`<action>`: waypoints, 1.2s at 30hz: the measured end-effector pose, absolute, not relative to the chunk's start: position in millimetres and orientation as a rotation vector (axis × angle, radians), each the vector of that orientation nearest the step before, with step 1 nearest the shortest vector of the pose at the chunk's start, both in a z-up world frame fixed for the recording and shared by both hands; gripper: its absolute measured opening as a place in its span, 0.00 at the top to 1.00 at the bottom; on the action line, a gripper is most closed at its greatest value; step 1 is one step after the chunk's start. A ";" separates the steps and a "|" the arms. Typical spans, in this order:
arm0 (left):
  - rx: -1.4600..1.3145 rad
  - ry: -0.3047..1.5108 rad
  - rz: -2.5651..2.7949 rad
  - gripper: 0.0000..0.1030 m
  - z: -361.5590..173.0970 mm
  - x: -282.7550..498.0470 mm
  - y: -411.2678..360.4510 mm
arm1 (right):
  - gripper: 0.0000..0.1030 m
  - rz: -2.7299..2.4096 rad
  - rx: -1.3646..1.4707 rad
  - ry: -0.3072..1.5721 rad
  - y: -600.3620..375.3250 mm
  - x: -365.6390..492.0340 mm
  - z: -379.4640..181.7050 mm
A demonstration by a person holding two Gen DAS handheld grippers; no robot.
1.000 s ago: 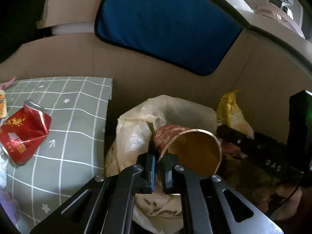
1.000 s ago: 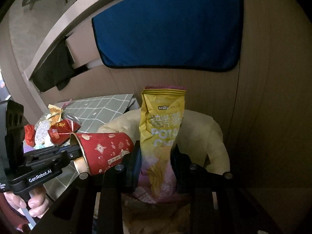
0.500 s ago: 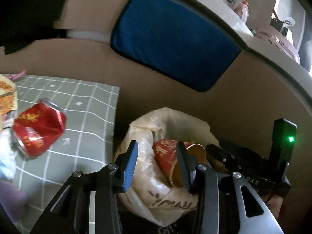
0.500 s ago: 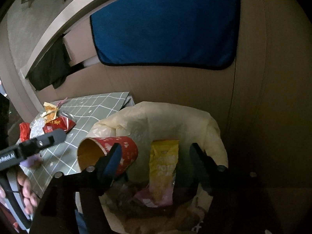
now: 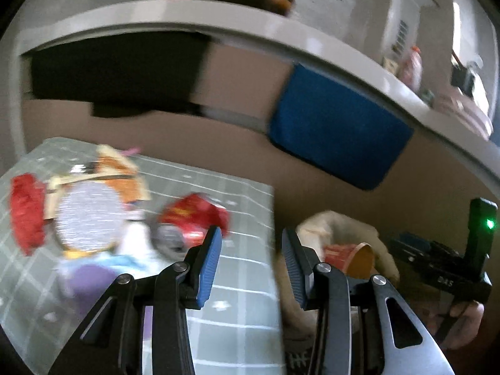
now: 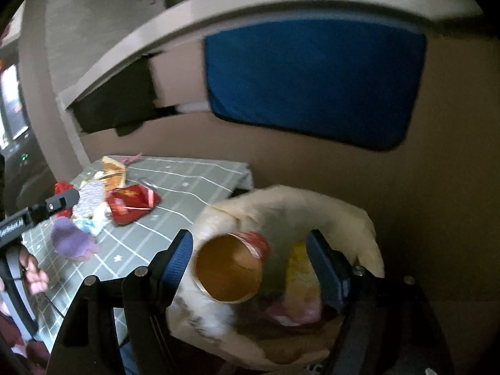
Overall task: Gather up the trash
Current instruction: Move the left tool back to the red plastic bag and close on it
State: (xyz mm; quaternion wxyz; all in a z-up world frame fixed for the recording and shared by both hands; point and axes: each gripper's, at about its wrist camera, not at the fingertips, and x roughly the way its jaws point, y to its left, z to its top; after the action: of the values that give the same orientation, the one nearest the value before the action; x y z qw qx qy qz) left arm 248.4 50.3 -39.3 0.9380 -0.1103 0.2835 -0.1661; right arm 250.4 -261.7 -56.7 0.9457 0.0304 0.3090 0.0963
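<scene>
A cream plastic trash bag (image 6: 312, 212) stands open beside a low table. Inside it lie a red paper cup (image 6: 231, 268) on its side and a yellow chip packet (image 6: 301, 276). My right gripper (image 6: 253, 256) is open above the bag's mouth, nothing pinched between its blue pads. My left gripper (image 5: 251, 250) is open and empty, above the table's right edge. Past its left finger sits a crushed red can (image 5: 190, 215). The bag (image 5: 331, 228) and cup (image 5: 350, 253) show past its right finger. More wrappers (image 5: 90, 200) lie in a blurred heap farther left.
The table wears a grey-green checked cloth (image 5: 237, 306). A purple scrap (image 6: 70, 239) and foil wrappers (image 6: 90, 193) lie beside the can (image 6: 131, 203). A brown panel with a blue cloth (image 6: 312, 81) closes the back. A hand (image 6: 32, 276) grips the left tool's handle.
Both grippers opened; the cup and the chip packet dropped into the bag. My left gripper swung left and up, from over the bag to over the table edge. The right one lifted slightly.
</scene>
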 end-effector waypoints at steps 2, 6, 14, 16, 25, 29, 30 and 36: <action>-0.247 0.565 -0.293 0.60 -37.4 239.9 74.3 | 0.29 0.219 0.043 0.605 -247.1 247.7 -51.4; -0.241 0.550 -0.228 0.60 -36.2 224.8 112.2 | 0.29 0.262 0.022 0.569 -217.1 247.0 -42.6; -0.321 0.557 -0.092 0.60 -50.9 215.9 190.1 | 0.29 0.347 -0.037 0.576 -155.6 251.6 -41.1; -0.349 0.570 -0.081 0.60 -57.4 218.2 202.9 | 0.29 0.367 -0.035 0.584 -145.4 254.7 -44.3; -0.463 0.598 0.061 0.60 -84.7 241.5 255.5 | 0.30 0.435 0.025 0.629 -125.0 268.6 -65.7; -0.478 0.611 0.134 0.60 -89.4 273.1 272.8 | 0.30 0.469 0.054 0.692 -116.3 280.9 -82.7; -0.493 0.620 0.155 0.60 -91.4 280.9 278.1 | 0.30 0.472 0.056 0.700 -114.6 282.3 -85.3; -0.585 0.714 0.192 0.57 -119.3 318.7 303.7 | 0.30 0.485 0.058 0.722 -110.7 286.5 -96.6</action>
State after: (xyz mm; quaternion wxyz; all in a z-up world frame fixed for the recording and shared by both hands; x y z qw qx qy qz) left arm 318.7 303.7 -119.3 0.8908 -0.2819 0.3441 0.0926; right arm 286.5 -110.7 -96.6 0.9066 0.0280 0.3495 0.2348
